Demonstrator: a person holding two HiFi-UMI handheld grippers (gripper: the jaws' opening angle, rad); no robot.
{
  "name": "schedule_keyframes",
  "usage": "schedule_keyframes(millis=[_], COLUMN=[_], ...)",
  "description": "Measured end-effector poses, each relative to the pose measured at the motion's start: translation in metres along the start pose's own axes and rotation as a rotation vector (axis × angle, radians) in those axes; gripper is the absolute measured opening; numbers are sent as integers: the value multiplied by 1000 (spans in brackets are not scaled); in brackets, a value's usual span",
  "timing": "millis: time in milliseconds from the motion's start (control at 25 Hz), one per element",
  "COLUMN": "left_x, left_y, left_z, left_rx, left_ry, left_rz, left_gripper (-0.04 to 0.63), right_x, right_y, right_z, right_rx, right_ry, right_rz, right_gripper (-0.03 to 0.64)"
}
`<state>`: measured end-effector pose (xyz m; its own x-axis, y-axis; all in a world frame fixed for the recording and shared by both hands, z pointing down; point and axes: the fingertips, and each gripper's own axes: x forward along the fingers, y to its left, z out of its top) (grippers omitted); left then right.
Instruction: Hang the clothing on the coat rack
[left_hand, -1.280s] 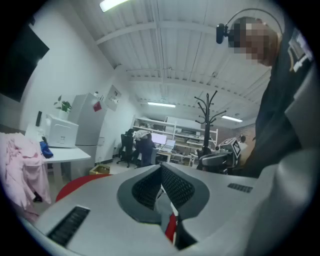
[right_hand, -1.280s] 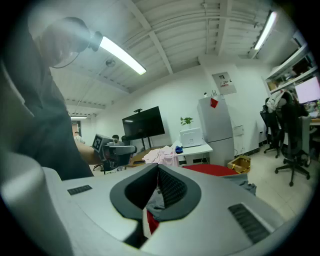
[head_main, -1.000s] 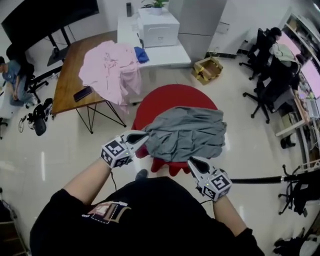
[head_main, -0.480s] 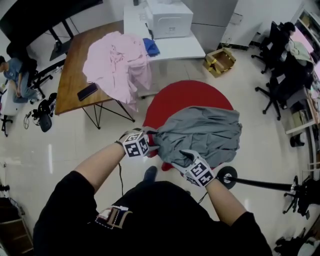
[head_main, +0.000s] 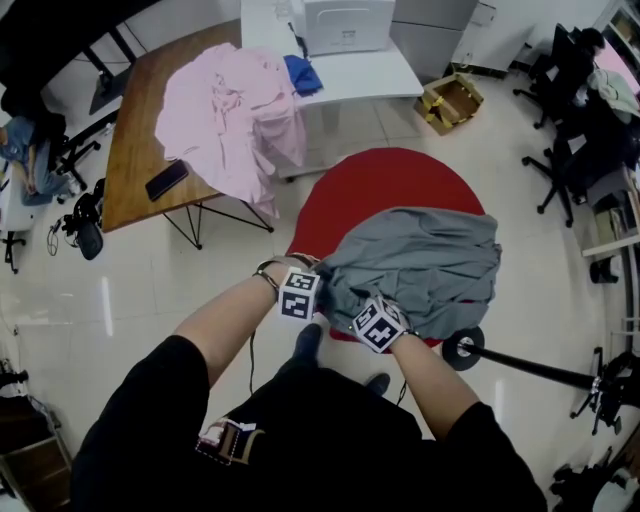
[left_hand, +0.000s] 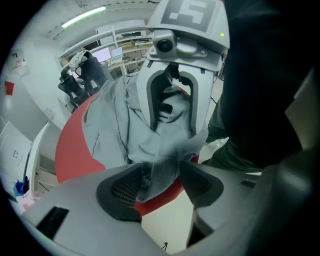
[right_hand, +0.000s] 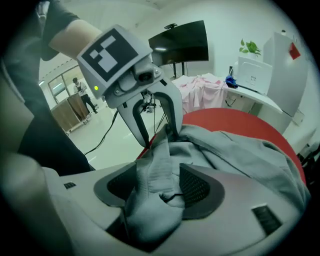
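A grey garment (head_main: 425, 262) lies bunched on a round red surface (head_main: 385, 185). Both grippers meet at its near edge. My left gripper (head_main: 318, 290) has its jaws opening, and a fold of the grey cloth (left_hand: 162, 170) hangs loose between them, resting against one pad. My right gripper (head_main: 358, 308) is opening too, with a bunched fold (right_hand: 155, 180) lying in the gap between its pads. Each gripper faces the other: the right gripper (left_hand: 172, 100) fills the left gripper view, and the left gripper (right_hand: 155, 115) shows in the right gripper view. A black coat rack (head_main: 530, 368) with a round base stands to the right.
A wooden table (head_main: 130, 150) at the back left carries a pink garment (head_main: 225, 105) and a phone (head_main: 165, 180). Behind it is a white table (head_main: 370, 75) with a printer. A cardboard box (head_main: 450, 98) and office chairs (head_main: 575, 120) stand at the right.
Both grippers have moved inward from the garment's two near corners and now sit side by side at its near edge. The garment has shifted slightly right.
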<state>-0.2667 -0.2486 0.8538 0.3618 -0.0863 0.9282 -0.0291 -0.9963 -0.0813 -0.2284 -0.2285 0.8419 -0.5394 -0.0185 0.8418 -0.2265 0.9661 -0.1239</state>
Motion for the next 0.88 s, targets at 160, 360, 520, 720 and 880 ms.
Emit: schedule_keyframes(millis=[160,360,520,720,880], left_x=[7,-12,-74,-166,-230], left_y=[-7,-19,-27,-32,-26], left_z=[-11,0,47,135,218], left_rx=[7,75,112,145,228], left_ry=[45,-26,-206,-439,-593], left_rz=[-17,9,77,152,203], left_gripper=[224,12,9,8,6], right_x=[21,-6,-79,-199,-292], right_y=[1,8,27,38,34], right_z=[-13,-9,22,37,33], right_rx=[-48,-134,-93,-87,-132], right_ry=[92,63,-139,-331,-393], right_rz=[17,5,25,-20,-160], right_gripper=[256,38,35,34,34])
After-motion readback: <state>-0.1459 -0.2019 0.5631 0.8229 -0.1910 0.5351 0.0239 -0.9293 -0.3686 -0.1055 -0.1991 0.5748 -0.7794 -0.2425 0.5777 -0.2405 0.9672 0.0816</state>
